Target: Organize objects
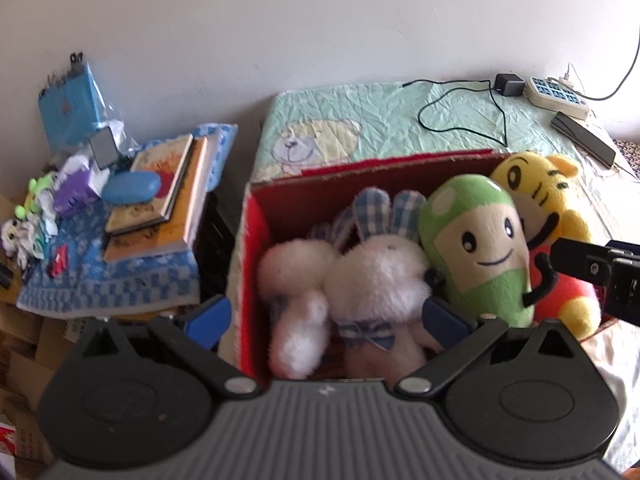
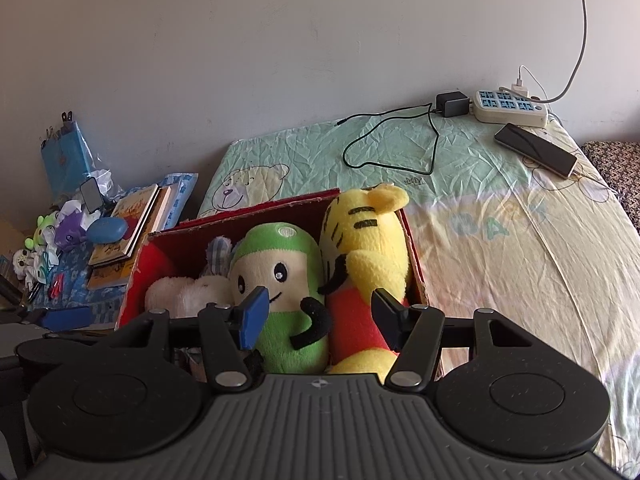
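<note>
Toys [image 1: 476,248] sit packed upright in the red box [image 1: 256,240] to fit; we hover both hand-held grippers, left [image 1: 326,316] and right [image 2: 320,320], spread apart and empty.

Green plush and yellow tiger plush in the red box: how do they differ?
The green plush is rounded, with a white-spotted cap; the yellow tiger plush has ears, black stripes and a red body. The tiger plush stands taller, at the right wall of the red box; the green plush sits mid-box. Both are upright.

Soft daylight, brighter on the right; fisheye-bent edges; left view slightly blurred.
</note>
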Tool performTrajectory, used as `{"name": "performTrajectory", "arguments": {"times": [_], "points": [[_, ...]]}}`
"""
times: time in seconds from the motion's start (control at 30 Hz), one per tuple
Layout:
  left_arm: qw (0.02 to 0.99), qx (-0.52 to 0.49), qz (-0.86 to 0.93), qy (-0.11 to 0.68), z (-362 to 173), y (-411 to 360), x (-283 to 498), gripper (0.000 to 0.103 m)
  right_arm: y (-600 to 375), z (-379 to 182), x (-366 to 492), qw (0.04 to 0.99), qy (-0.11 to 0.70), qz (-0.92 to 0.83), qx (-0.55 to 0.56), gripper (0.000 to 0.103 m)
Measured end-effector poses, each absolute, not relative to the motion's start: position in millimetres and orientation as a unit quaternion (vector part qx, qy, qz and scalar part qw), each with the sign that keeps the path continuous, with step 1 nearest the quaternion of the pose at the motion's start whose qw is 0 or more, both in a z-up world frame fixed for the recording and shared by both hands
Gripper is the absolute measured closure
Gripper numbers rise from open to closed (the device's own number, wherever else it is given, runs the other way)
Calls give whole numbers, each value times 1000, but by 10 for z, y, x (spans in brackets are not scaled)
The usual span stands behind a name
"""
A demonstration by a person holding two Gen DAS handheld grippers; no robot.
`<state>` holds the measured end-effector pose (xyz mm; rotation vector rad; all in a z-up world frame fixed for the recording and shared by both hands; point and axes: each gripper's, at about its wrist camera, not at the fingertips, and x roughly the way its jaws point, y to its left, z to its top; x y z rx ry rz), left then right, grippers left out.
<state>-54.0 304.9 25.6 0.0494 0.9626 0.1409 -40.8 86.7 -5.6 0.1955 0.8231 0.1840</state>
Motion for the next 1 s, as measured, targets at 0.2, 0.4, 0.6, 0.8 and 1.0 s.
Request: {"name": "performTrajectory", "arguments": {"times": [0.2, 0.4, 0.6, 0.8, 1.0], "points": [[884, 19, 55, 465, 230, 2927, -598, 1, 851, -46, -461, 908, 399, 90, 88, 42], [882, 21, 52, 468, 190, 2855, -623, 1, 826, -69, -472, 907, 399, 90, 98, 42], [882, 29, 58, 467, 150, 2844, -637, 1, 837, -118, -483, 905, 402, 89, 104, 42], [886, 32, 60, 458, 177, 2847, -616, 1, 822, -125, -449, 905, 402, 87, 107, 42], [890, 17, 66, 451, 198, 2878, -576, 1, 825, -141, -368, 904, 404, 97, 99, 42]]}}
